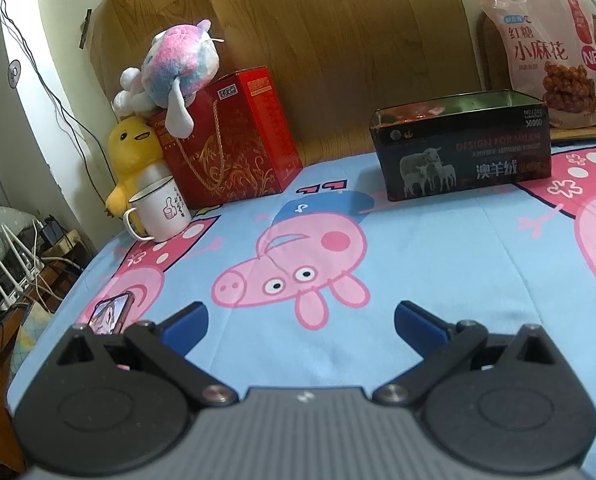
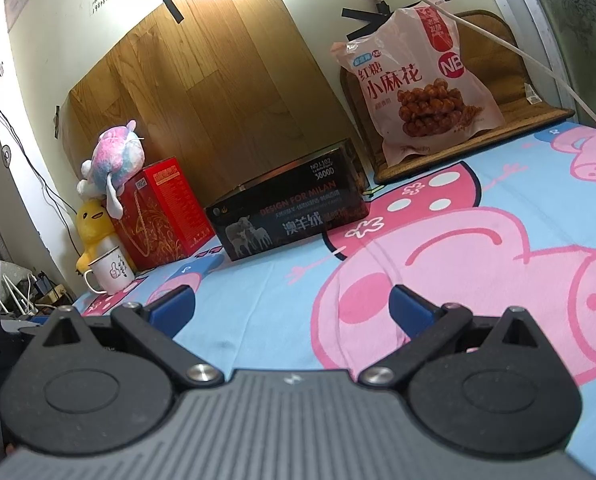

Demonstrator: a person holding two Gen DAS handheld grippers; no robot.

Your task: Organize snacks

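Note:
A pink snack bag with a picture of fried dough twists leans upright at the back right; it also shows in the right wrist view. An open black tin box with sheep printed on its side stands on the cartoon-pig sheet in front of it, also in the right wrist view. My left gripper is open and empty, low over the sheet, well short of the box. My right gripper is open and empty, also near the front of the sheet.
A red gift box with a pastel plush toy on top stands at the back left, with a yellow duck plush and a white mug beside it. A phone lies at the sheet's left edge. A wooden board leans behind.

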